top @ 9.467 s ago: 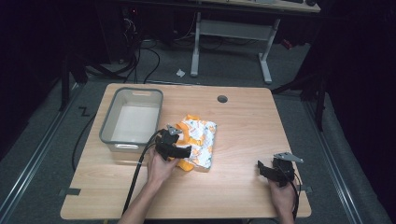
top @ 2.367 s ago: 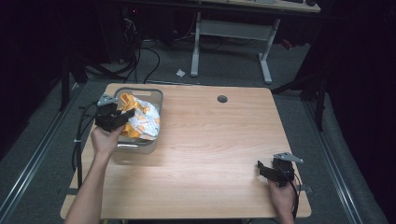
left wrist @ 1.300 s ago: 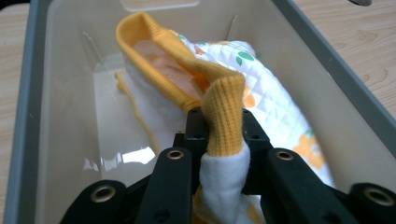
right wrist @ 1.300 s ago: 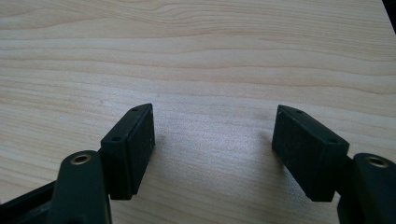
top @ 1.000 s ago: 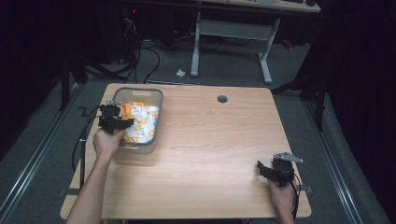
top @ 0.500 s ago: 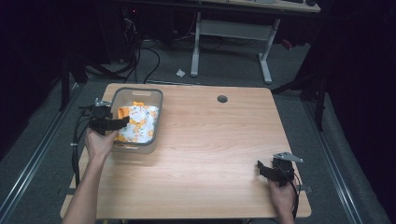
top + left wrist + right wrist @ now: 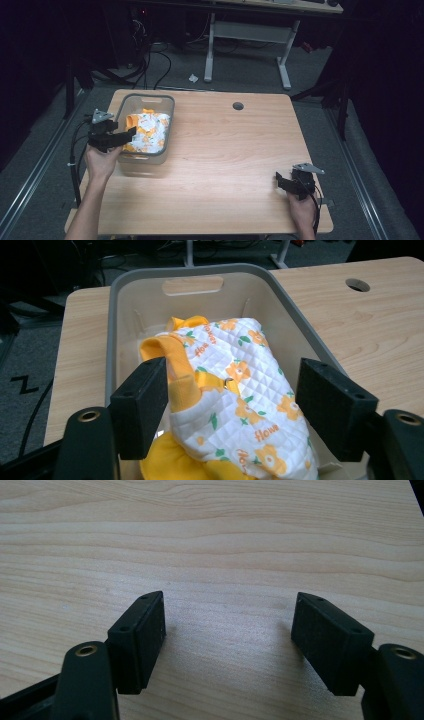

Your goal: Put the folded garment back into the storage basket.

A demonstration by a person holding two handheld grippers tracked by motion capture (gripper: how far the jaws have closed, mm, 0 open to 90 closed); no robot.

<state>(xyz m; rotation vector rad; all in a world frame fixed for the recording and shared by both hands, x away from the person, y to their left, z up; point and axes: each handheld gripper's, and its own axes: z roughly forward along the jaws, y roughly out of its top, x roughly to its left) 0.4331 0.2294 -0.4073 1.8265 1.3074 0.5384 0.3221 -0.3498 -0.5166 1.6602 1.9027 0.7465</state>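
Left gripper view: mitt (image 7: 235, 400) between fingers (image 7: 140, 405) (untouched)

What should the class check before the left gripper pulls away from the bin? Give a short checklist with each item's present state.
1. Quilted floral cloth lies inside the grey bin: ok.
2. Left gripper jaws have just been opening, pads off the cloth: ok.
3. Cloth edge caught on a pad: cannot tell.
4. Bin stands flat on the table: ok.
5. Right gripper open, nothing between its jaws: ok.
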